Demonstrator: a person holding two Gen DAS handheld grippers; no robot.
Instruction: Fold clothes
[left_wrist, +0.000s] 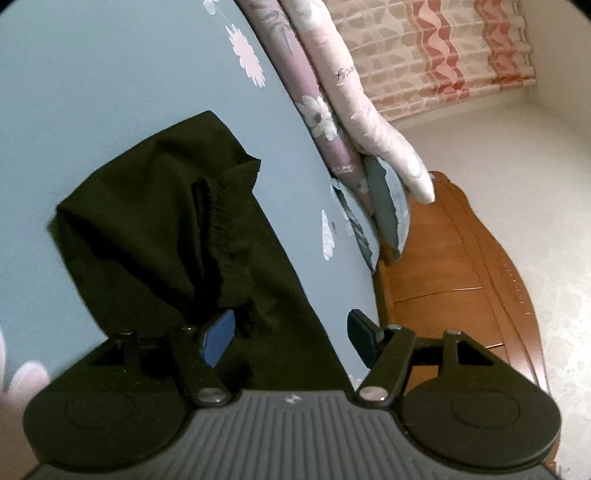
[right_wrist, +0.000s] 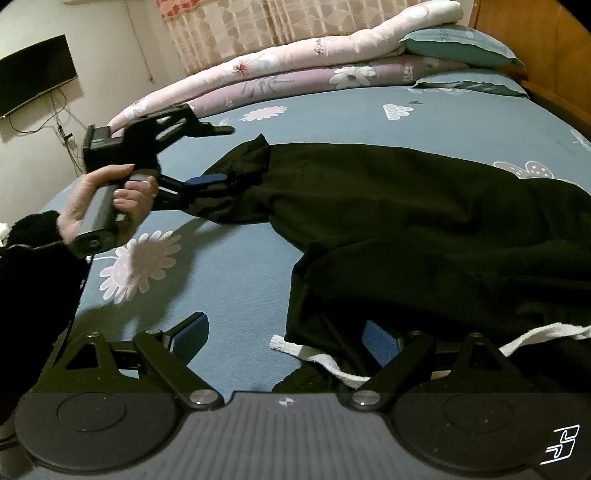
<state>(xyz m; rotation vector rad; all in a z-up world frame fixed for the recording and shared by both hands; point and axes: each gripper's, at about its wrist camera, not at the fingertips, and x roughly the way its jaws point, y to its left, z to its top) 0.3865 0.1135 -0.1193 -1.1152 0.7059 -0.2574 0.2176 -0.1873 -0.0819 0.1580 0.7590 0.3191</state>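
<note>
Black trousers (right_wrist: 388, 206) lie stretched across the blue flowered bedsheet (right_wrist: 229, 273). Their white drawstring (right_wrist: 332, 363) trails at the waist end, close to me. My right gripper (right_wrist: 286, 338) is open, its blue pads astride the waist edge and the drawstring. A hand holds my left gripper (right_wrist: 225, 154) at the leg end, open, with one finger above the cloth and the blue-padded one low against the cuff. In the left wrist view the ribbed cuff (left_wrist: 218, 218) lies crumpled ahead of the left gripper (left_wrist: 291, 338), black cloth reaching between its fingers.
Rolled pink and purple quilts (right_wrist: 295, 62) and teal pillows (right_wrist: 458, 44) line the far side of the bed. A wooden headboard (left_wrist: 450, 266) stands at the bed's end. A curtain (right_wrist: 236, 29) and a wall-mounted screen (right_wrist: 37, 70) are behind.
</note>
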